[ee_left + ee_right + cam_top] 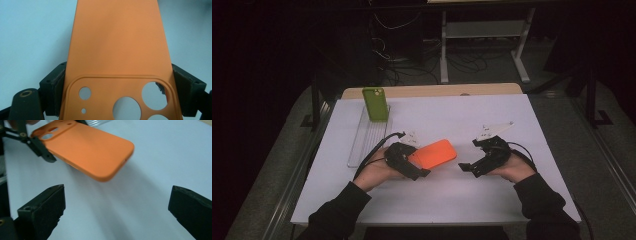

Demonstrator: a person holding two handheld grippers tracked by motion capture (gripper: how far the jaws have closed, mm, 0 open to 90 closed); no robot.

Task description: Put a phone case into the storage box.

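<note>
- While the left gripper point(412, 162) has its fingers clenched on the orange case's point(435, 153) camera end, the case hangs above mid-desk point(492, 107).
- Right gripper point(476, 156): fingers released, empty, near the free end.
- Advice: square the right fingers across the free end before closing; keep the left steady.

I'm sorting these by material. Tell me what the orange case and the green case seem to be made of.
Orange case: probably silicone or soft plastic, given its matte, even surface, rounded edges and moulded camera cutouts. Green case: looks like the same matte sort, but it stands too far off to be sure.
</note>
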